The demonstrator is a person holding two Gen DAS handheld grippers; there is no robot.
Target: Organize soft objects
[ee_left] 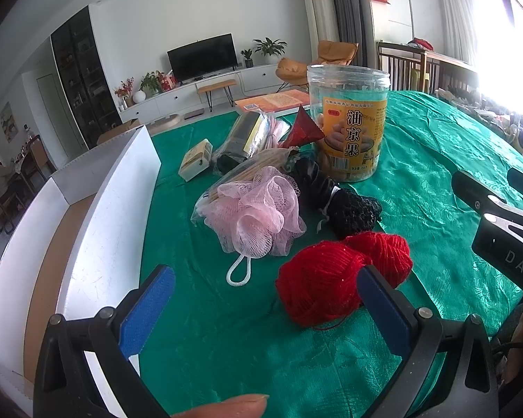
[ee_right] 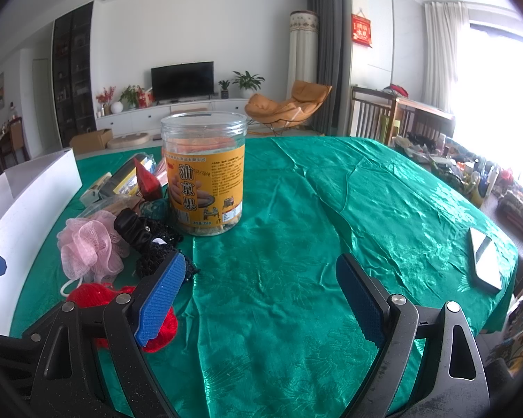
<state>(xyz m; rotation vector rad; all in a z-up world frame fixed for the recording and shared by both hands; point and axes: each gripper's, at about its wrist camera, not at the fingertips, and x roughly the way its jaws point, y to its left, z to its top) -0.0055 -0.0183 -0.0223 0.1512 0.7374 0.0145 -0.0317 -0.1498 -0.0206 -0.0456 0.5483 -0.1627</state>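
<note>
Two red yarn balls (ee_left: 322, 280) lie on the green tablecloth (ee_left: 436, 181), just in front of my left gripper (ee_left: 266, 296), which is open with nothing between its blue pads. Behind them are a pink mesh bath pouf (ee_left: 258, 214) with a white loop, a black scrunchie (ee_left: 313, 181) and a black net item (ee_left: 355, 212). My right gripper (ee_right: 261, 296) is open over bare cloth; the red yarn (ee_right: 97, 296) sits behind its left finger, with the pouf (ee_right: 87, 244) and black items (ee_right: 146, 233) beyond.
A white open box (ee_left: 97, 209) stands at the left. A clear snack jar with a yellow label (ee_left: 348, 122) stands behind the pile, along with packets, a chopstick bag and a small carton (ee_left: 195, 158). A phone (ee_right: 484, 257) lies at the right table edge.
</note>
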